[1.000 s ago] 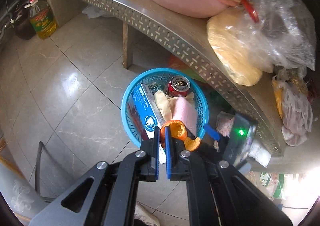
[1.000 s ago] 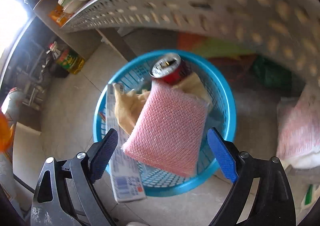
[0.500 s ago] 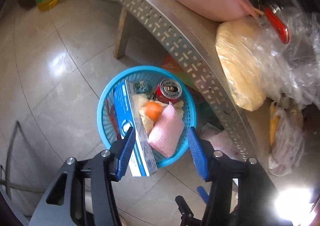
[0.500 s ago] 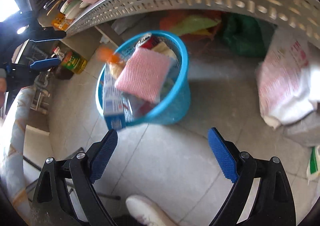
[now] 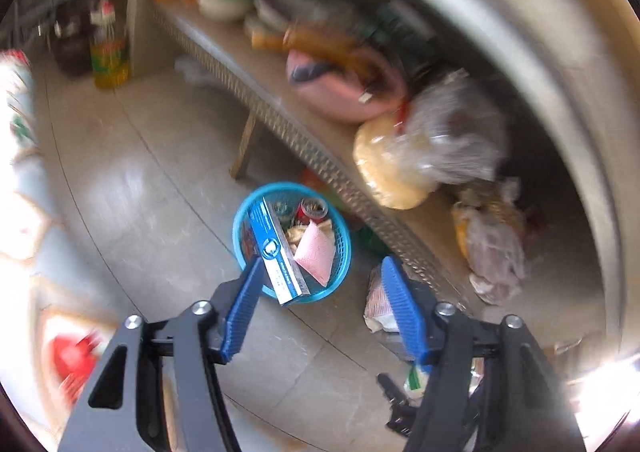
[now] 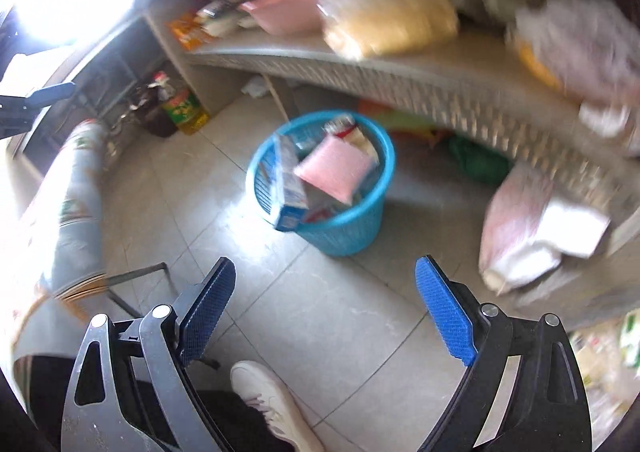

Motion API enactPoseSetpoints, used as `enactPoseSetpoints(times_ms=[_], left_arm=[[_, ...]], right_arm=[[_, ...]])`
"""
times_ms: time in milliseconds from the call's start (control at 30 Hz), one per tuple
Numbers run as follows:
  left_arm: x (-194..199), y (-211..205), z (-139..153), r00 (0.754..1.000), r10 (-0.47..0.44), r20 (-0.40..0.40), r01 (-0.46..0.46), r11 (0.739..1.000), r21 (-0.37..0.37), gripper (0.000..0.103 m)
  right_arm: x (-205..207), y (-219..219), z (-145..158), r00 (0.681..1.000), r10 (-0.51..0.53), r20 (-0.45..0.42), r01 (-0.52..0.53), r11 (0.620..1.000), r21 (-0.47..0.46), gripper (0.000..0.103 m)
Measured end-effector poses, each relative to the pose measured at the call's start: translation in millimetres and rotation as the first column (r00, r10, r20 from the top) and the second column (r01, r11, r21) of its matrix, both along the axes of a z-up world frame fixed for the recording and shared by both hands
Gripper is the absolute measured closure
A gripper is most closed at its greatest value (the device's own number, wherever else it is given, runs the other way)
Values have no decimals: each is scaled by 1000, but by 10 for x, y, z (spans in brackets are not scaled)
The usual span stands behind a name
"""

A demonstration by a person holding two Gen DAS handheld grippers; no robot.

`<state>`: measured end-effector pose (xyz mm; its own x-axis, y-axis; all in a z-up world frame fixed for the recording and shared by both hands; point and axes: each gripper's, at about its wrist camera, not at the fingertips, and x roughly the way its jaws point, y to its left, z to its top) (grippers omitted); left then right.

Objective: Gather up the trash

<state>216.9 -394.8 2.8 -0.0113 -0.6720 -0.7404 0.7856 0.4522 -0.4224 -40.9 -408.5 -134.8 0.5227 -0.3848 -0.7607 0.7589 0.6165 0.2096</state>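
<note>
A blue plastic basket (image 5: 343,248) (image 6: 352,236) stands on the tiled floor beside the shelf. It holds a pink sponge (image 5: 316,250) (image 6: 338,170), a blue and white carton (image 5: 276,256) (image 6: 286,188), a red can (image 5: 314,208) and crumpled paper. My left gripper (image 5: 320,306) hangs high above the basket, its jaws opening, with nothing between them. My right gripper (image 6: 326,306) is open and empty, well back from the basket above the floor.
A perforated metal shelf (image 5: 320,160) (image 6: 440,80) carries a pink basin (image 5: 340,92), bagged food (image 5: 404,164) and bowls. An oil bottle (image 5: 108,48) (image 6: 182,108) stands on the floor. Bags (image 6: 520,228) lie under the shelf. A person's shoe (image 6: 272,400) is near my right gripper.
My left gripper opened and let the orange peel fall into the basket. Both grippers then rose and drew back from the basket, which now looks smaller.
</note>
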Motion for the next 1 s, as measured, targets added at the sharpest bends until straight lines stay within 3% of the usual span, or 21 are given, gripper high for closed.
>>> enactPoseSetpoints(times_ms=[100,233,367,500,700,800,900,1000], left_arm=[[-277,509,302,997,12,81,-7,998,-67,26],[-682,1252,537,978,102,183,-76,987,-145,8],[-999,1874,635,937,255,237,-206,955,-211,6],[-1243,2360,580,894,380,237,-334,918,-212,6],[-1486,2899,389,775,551,311,-526,834,-168,6],[-1611,3039,261,677,624,390,-630,766,-130,6],[-1738,3181,136,632,650,422,-668,733,-128,6],[-1824,3308,73,610,665,431,-691,713,-121,6]], right_arm=[[2,258,336,998,52,22,-50,995,-88,12],[31,653,772,992,123,43,-112,974,-196,8],[47,1072,1158,976,204,73,-177,944,-278,8],[100,1370,1393,959,272,78,-238,923,-302,8],[190,1738,1503,949,314,36,-282,892,-353,8],[168,1915,1535,944,329,36,-289,874,-391,8],[159,2062,1561,938,345,36,-300,858,-416,8],[136,2149,1556,933,358,39,-305,844,-442,8]])
